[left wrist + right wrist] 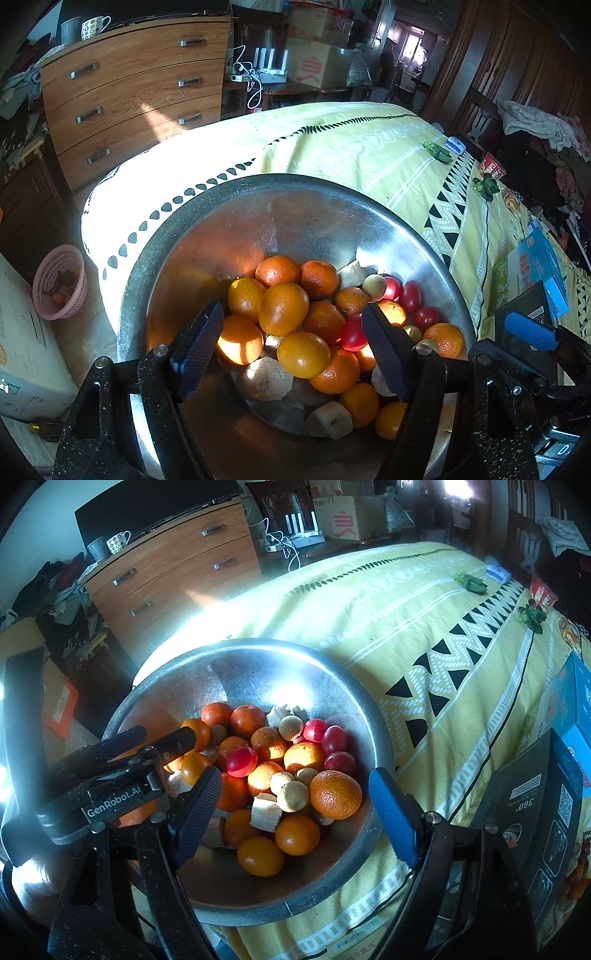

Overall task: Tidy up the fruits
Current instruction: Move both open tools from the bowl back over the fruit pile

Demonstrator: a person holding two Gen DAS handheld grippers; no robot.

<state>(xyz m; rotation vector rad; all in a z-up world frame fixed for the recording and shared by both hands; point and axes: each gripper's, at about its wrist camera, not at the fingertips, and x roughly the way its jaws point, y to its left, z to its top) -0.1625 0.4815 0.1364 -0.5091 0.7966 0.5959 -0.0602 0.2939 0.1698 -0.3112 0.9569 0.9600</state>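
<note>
Left gripper point(293, 343) spread wide, empty, poised above the heap of oranges point(283, 308) in the metal bowl point(236, 192). Right gripper point(295, 812) equally wide, nothing held, at the bowl's 5 o'clock rim. Red fruits point(410, 297) cluster at 2 o'clock of the heap; pale round ones point(292, 796) are scattered between. Bowl sits on the yellow-clothed surface point(424, 627). Judgement: take one top-lying orange (never a buried one), centre it between the pads, close gently to avoid rolling neighbours.
</note>
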